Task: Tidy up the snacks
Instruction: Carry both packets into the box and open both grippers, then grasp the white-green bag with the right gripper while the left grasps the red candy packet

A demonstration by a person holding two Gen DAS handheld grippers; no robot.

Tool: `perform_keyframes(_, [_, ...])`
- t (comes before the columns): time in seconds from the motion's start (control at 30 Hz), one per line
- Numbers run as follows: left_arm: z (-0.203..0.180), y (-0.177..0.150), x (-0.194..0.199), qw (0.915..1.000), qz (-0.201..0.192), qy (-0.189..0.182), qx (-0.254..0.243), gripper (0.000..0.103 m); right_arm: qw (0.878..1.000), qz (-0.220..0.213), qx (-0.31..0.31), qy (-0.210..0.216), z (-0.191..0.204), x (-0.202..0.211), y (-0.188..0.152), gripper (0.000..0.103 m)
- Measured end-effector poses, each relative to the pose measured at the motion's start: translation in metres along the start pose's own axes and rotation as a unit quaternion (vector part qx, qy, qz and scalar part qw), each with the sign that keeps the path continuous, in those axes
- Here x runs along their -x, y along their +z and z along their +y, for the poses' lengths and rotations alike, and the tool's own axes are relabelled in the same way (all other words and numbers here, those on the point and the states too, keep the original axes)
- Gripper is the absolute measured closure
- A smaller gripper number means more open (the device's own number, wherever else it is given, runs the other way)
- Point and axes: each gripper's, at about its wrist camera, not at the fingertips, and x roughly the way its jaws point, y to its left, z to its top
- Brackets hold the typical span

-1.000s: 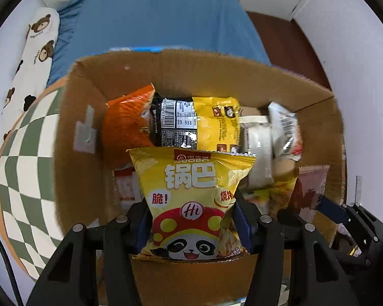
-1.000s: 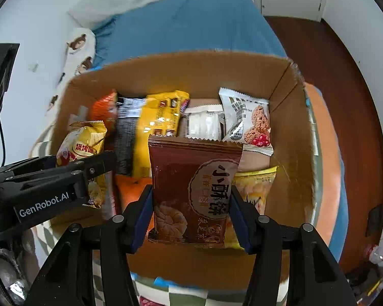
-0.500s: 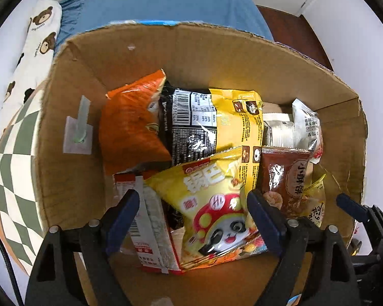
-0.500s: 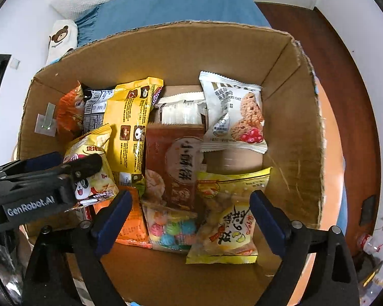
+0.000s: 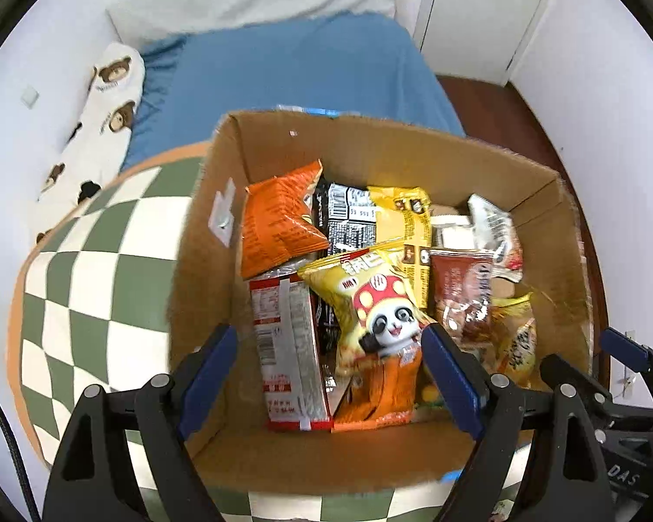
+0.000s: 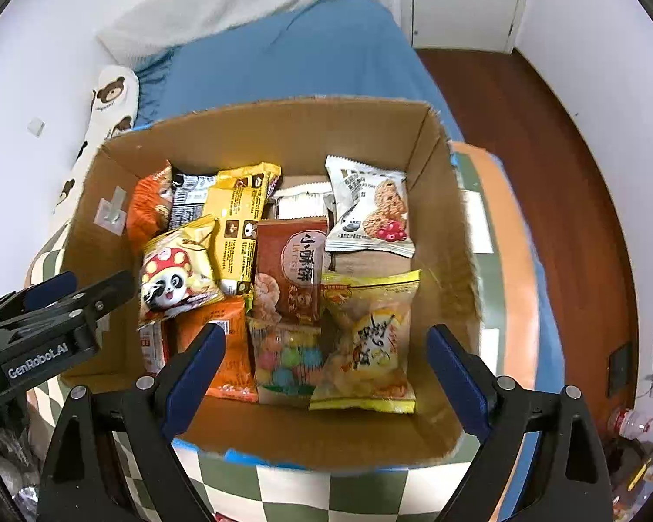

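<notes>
The left gripper [image 5: 326,374] is held above the near edge of the cardboard box [image 5: 370,148], pointing steeply down, its blue-padded fingers [image 5: 207,374] spread wide with nothing clamped between them. Beneath it, the panda snack bag [image 5: 378,304] lies loose in the box, tilted across a red-and-white packet [image 5: 287,348] and an orange packet [image 5: 383,391], with an orange bag [image 5: 278,226] and a black-and-yellow packet [image 5: 370,217] against the far left wall. To the right, the right gripper [image 6: 326,374] is likewise held over the near edge and aimed steeply down, fingers [image 6: 457,374] well apart and empty. The brown biscuit packet [image 6: 294,269] rests flat near the middle of the box, with a packet of coloured candies [image 6: 287,356] just in front of it and a yellow snack bag [image 6: 365,339] to its right; a white cookie packet [image 6: 370,213] lies toward the far right. The box stands on a green-and-white checked surface [image 5: 91,269], and a blue bed [image 5: 291,69] is seen beyond. A second ago both grippers were clamped, the left on the panda bag and the right on the brown packet, each held upright above the box; since then both bags have been released into it, the fingers have parted, and both grippers appear to have been drawn back and upward, though blur at the frame edges makes this hard to judge.
</notes>
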Motion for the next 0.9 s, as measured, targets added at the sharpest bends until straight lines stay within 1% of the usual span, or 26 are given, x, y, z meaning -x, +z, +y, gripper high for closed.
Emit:
perform_keyframes(0.13, [0.0,-0.016,0.031,0.9995,-0.031,-0.003,-0.002,0.017,1.0,-0.028,0.007,-0.009,0.004,0.024,-0.015,0.008])
perform_keyframes(0.23, [0.0,-0.028,0.057,0.9982,-0.059,-0.005,-0.003,0.017,0.999,-0.047,0.006,-0.006,0.004,0.045,-0.027,0.008])
perform_keyframes(0.37, [-0.001,-0.044,0.087,0.996,-0.089,-0.011,-0.007,0.017,0.997,-0.071,0.004,0.0,0.005,0.074,-0.045,0.008])
perform_keyframes(0.43, [-0.003,-0.052,0.1,0.9948,-0.101,-0.007,-0.011,0.017,0.997,-0.081,0.001,0.005,0.006,0.088,-0.054,0.008])
perform_keyframes(0.6, [-0.006,-0.073,0.127,0.9916,-0.127,-0.008,-0.019,0.017,0.994,-0.108,0.005,-0.002,0.011,0.117,-0.077,0.008])
perform_keyframes(0.7, [-0.008,-0.088,0.143,0.9892,-0.145,-0.005,-0.022,0.017,0.993,-0.115,0.005,0.001,0.013,0.129,-0.09,0.008])
perform_keyframes(0.9, [-0.013,-0.11,0.166,0.9865,-0.162,-0.01,-0.025,0.017,0.99,-0.138,0.005,0.0,0.016,0.154,-0.117,0.008])
